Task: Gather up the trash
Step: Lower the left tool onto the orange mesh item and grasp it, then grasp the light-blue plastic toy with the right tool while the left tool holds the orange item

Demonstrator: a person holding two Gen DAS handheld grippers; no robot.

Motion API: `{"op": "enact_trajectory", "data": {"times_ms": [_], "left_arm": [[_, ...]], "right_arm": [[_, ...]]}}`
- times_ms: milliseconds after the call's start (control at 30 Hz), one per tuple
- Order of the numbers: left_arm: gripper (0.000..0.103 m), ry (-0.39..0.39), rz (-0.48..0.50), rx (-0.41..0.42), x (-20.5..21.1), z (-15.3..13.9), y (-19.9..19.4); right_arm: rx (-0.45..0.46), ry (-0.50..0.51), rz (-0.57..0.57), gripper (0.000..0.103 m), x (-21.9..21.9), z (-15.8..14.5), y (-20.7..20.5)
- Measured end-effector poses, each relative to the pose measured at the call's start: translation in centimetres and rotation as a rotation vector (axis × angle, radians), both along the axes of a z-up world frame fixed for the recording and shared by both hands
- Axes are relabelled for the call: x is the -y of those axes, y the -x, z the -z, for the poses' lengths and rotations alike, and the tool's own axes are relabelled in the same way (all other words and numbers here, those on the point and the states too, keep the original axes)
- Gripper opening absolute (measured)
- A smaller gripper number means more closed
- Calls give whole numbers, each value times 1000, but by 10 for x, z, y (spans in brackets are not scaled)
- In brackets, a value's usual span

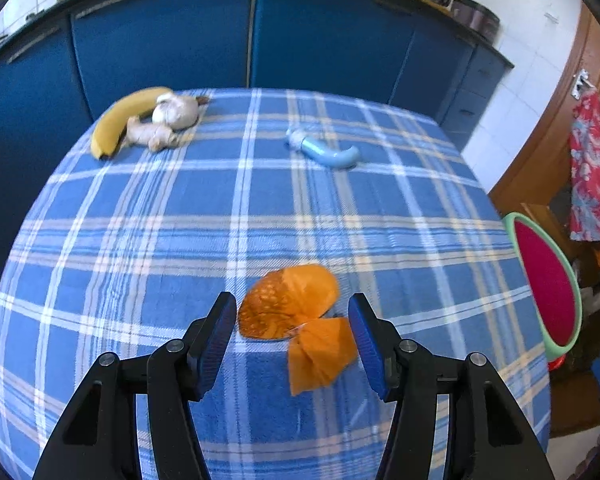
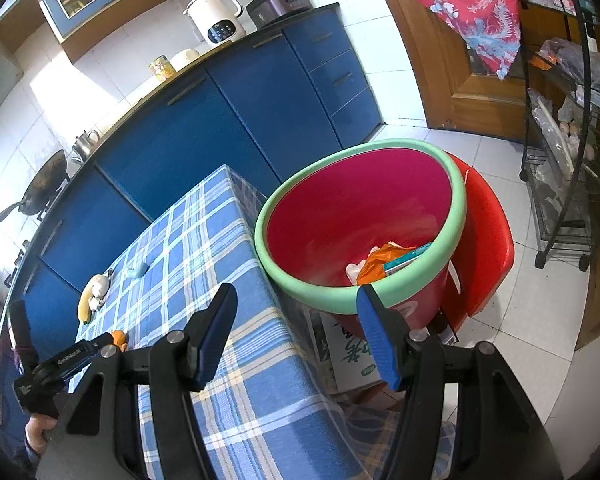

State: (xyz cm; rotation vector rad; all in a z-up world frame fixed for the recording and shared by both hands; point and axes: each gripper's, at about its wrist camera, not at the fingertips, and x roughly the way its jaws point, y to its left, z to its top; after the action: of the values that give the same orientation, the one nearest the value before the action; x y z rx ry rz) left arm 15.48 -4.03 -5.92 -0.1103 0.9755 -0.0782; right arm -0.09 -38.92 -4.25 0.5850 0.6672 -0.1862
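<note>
Orange wrapper (image 1: pixel 296 316) between spread left gripper (image 1: pixel 292 330); right gripper (image 2: pixel 298 332) likewise apart, empty

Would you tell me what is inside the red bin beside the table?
Inside the red bin lie an orange wrapper, something white and a teal-edged packet; the rim hides anything nearer.

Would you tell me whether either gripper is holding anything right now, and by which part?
Nothing is held. The left gripper has open jaws either side of the orange wrapper; the right gripper is open and empty.
</note>
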Motion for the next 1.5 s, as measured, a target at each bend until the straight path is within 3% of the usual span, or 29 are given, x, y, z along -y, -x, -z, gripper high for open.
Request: {"op": "enact_trajectory", "data": {"times_ms": [133, 333, 367, 433, 667, 933, 1200, 1500], "left_arm": [[61, 0, -8, -25, -4, 11, -5], [65, -29, 8, 16, 2, 12, -5], [63, -31, 15, 22, 3, 11, -4], [48, -23, 34, 37, 5, 11, -3], [28, 66, 68, 62, -7, 3, -3], [26, 71, 53, 128, -37, -20, -8], [26, 66, -30, 190, -79, -44, -33], [26, 90, -151, 176, -121, -24, -62]], "right_arm": [[-6, 3, -6, 64, -3, 1, -3], [-19, 4, -21, 64, -9, 2, -8], [-21, 4, -24, 64, -10, 3, -10], [-24, 7, -34, 64, -14, 2, -13], [-23, 40, -95, 64, -38, -8, -28], [-11, 89, -206, 64, -82, -29, -58], [-57, 120, -347, 64, -143, -28, -107], [-100, 213, -486, 64, -210, -17, -175]]}}
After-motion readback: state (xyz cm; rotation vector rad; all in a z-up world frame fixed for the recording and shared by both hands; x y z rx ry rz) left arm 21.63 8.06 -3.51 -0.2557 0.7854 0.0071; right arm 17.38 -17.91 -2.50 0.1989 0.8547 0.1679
